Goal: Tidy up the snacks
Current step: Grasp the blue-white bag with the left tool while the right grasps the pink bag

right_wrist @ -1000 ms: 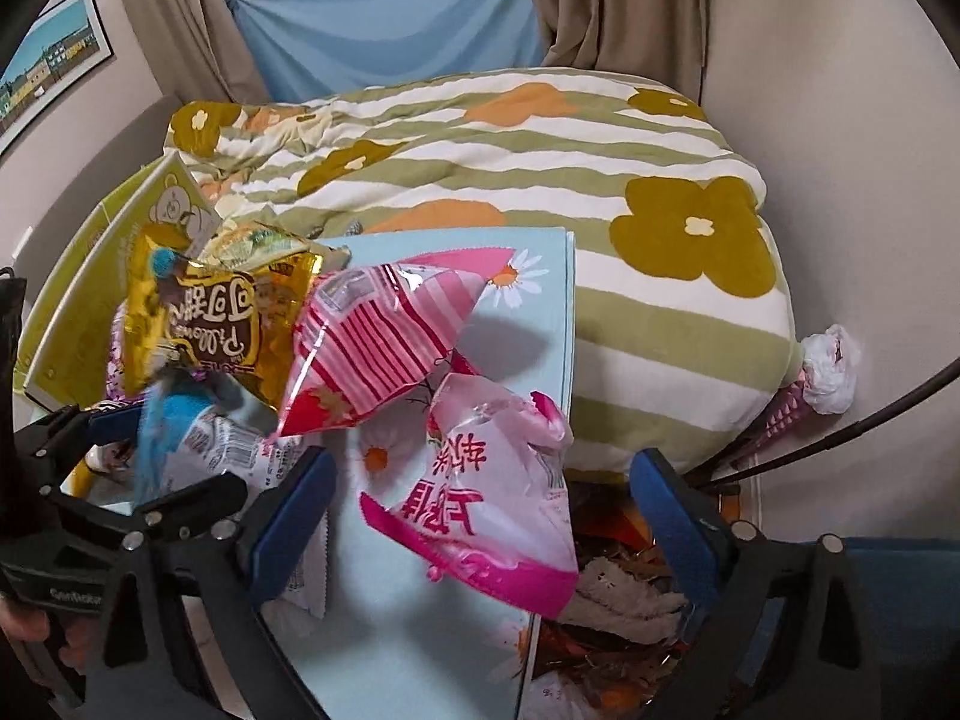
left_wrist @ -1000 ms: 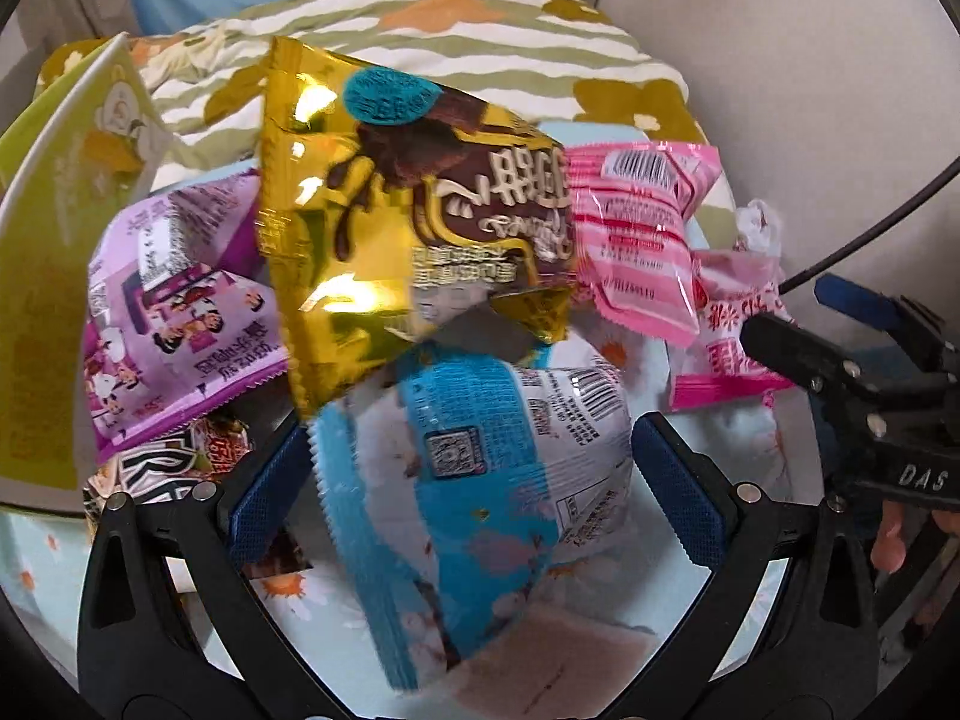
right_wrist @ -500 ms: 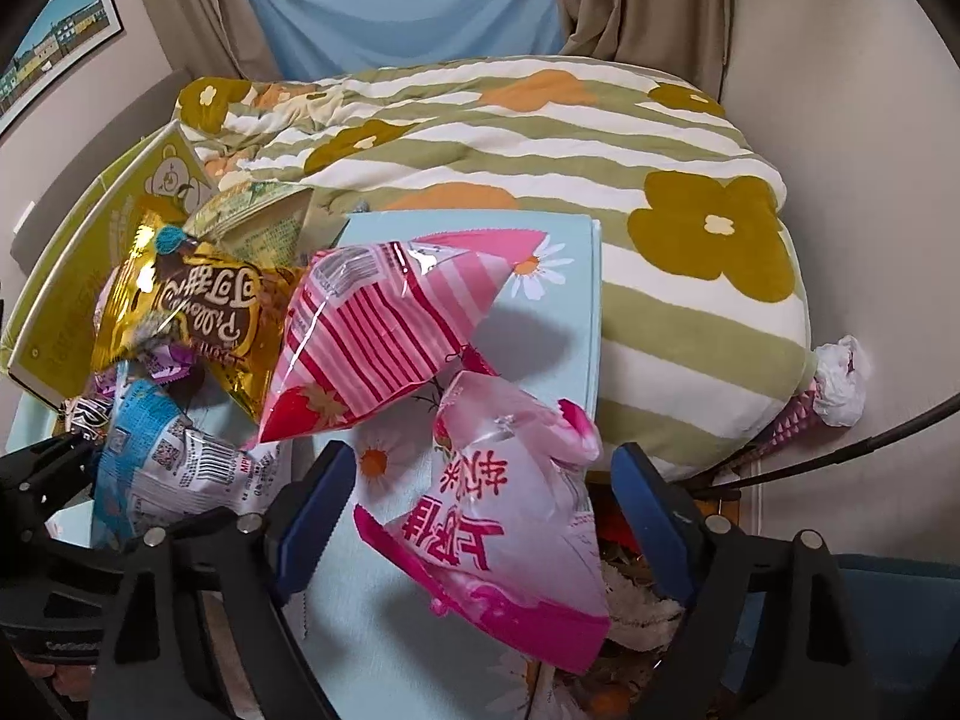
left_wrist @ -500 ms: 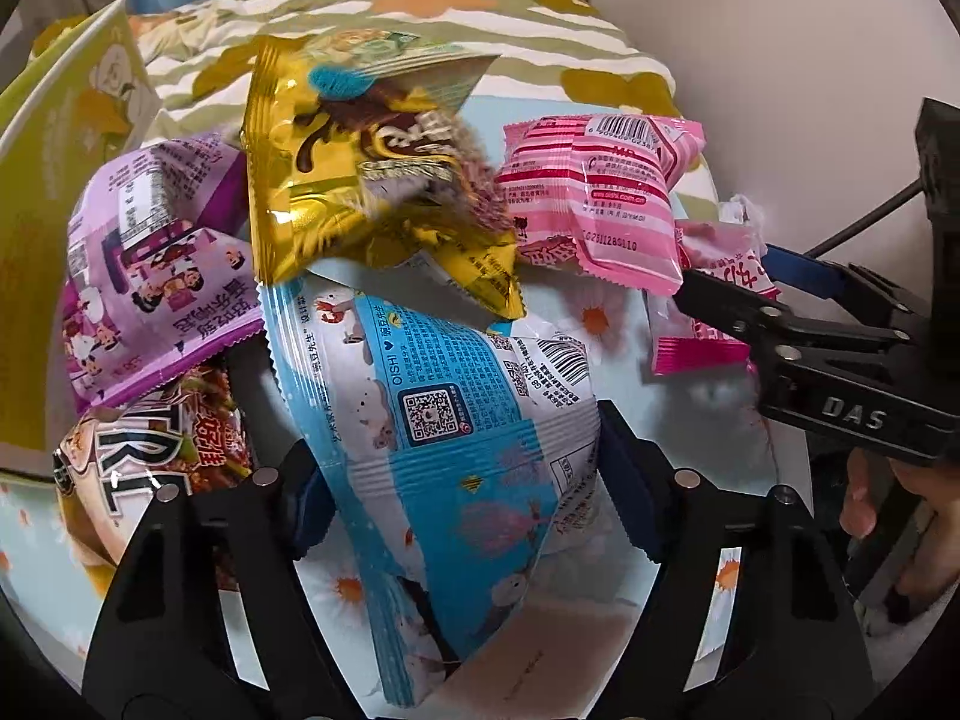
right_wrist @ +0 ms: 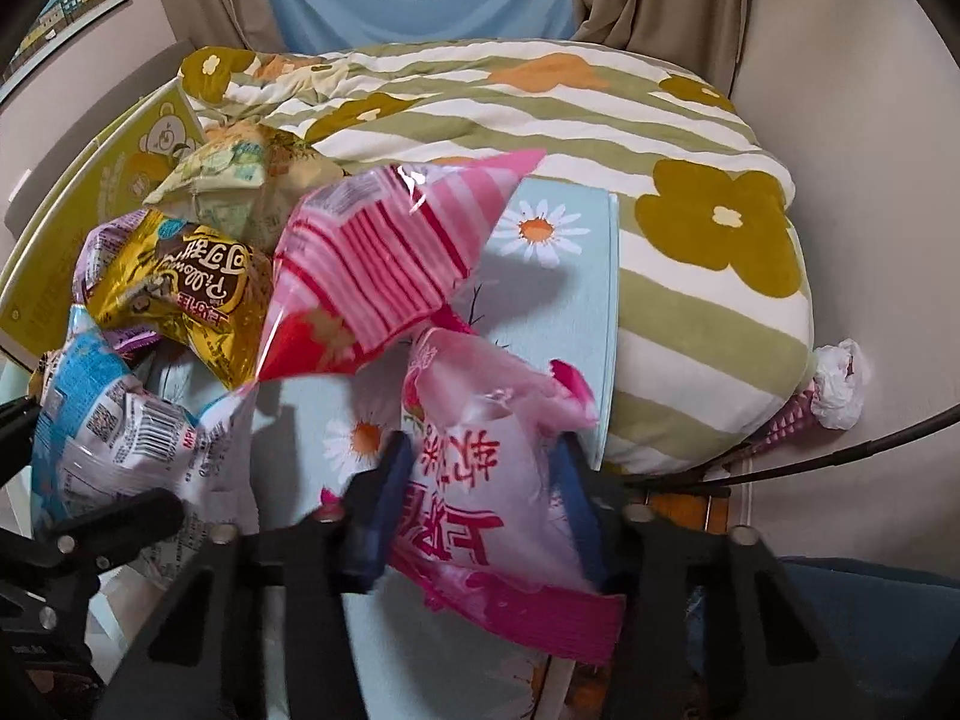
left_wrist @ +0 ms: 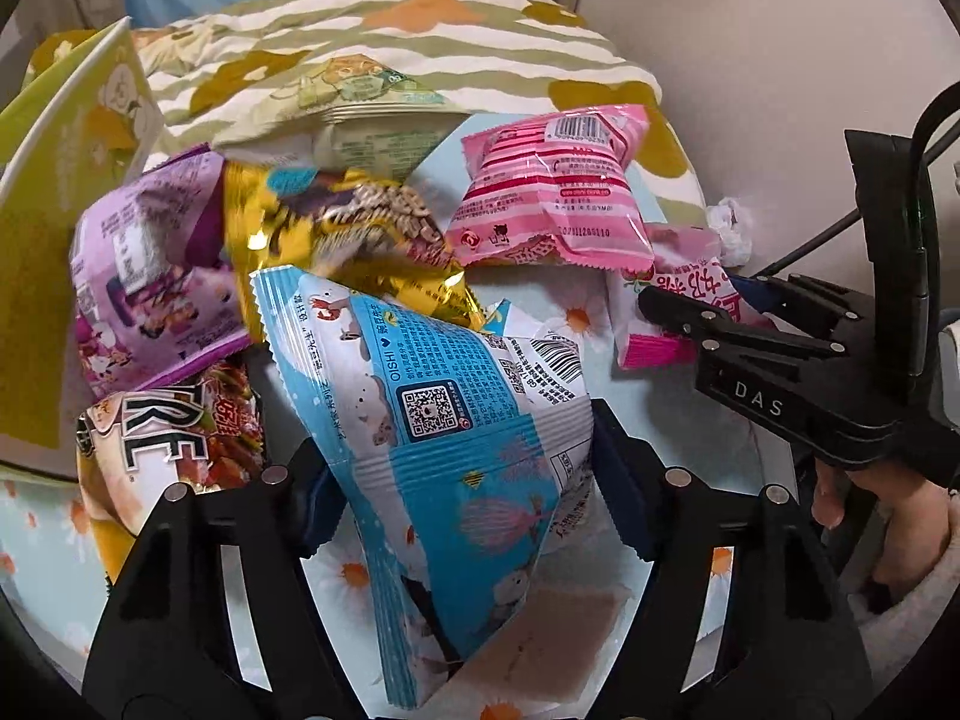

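Note:
My left gripper [left_wrist: 468,492] points down at a blue-and-white snack bag [left_wrist: 444,420]. Its jaws are closing, and both pads press the bag's sides. My right gripper [right_wrist: 480,498] is closing on a pale pink snack bag [right_wrist: 480,456], which bulges between the pads. In the left wrist view the right gripper [left_wrist: 720,324] sits at the right, over that pink bag [left_wrist: 690,294]. Behind lie a gold bag [left_wrist: 336,252], a purple bag [left_wrist: 144,276], a pink striped bag [left_wrist: 558,192] and a pale green bag [left_wrist: 372,120].
The bags lie on a light blue daisy-print surface [right_wrist: 558,276] against a striped floral blanket [right_wrist: 660,150]. A yellow-green box [left_wrist: 54,210] stands at the left, with a brown-and-white bag [left_wrist: 168,450] below it. A wall and a black cable [right_wrist: 840,450] bound the right side.
Both grippers' jaws have closed in, the left onto the blue bag and the right onto the pale pink bag. The gold bag has slipped off the blue bag toward the back.

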The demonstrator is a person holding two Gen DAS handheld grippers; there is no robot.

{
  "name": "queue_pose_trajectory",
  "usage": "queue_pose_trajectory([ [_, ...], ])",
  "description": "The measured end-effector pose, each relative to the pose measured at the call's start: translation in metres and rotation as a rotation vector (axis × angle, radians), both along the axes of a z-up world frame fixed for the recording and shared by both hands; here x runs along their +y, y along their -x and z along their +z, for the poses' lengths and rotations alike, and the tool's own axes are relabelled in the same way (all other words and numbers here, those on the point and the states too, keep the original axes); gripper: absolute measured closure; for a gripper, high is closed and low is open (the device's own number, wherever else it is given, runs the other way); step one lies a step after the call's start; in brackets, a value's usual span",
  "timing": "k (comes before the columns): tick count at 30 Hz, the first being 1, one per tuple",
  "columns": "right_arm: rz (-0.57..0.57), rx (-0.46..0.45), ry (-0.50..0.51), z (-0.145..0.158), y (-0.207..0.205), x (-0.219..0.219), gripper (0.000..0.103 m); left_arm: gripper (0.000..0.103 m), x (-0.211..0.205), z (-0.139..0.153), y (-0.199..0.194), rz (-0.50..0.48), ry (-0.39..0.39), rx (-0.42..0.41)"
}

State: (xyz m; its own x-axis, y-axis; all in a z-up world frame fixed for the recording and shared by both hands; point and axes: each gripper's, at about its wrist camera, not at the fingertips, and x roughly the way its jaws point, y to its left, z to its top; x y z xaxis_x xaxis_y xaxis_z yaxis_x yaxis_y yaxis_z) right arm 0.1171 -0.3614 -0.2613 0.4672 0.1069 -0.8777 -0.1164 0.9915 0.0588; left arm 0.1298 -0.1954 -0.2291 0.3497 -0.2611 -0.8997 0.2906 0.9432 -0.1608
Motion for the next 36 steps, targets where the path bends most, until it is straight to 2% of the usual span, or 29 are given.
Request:
queue_pose_trajectory([
  [3,-0.002,-0.006,-0.008,0.003,0.002,0.001,0.072,0.039,0.001,0.001,0.002,-0.001,0.006,-0.001],
  [5,-0.008,-0.011,-0.018,0.005,0.005,0.0,0.074,0.039,0.001,0.002,0.003,-0.004,0.009,0.0],
  [12,-0.03,-0.026,-0.032,0.016,0.018,-0.001,0.08,0.039,0.001,0.013,0.013,-0.015,0.017,-0.024],
  [19,-0.052,-0.067,-0.059,0.04,0.034,-0.002,0.081,0.039,0.004,0.036,0.024,-0.022,0.03,-0.063],
  [29,-0.041,-0.158,-0.066,0.097,0.056,0.006,0.081,0.039,0.015,0.087,0.029,-0.007,0.056,-0.151],
  [36,0.012,-0.236,-0.078,0.147,0.052,0.029,0.081,0.039,0.053,0.134,0.02,0.055,0.059,-0.254],
])
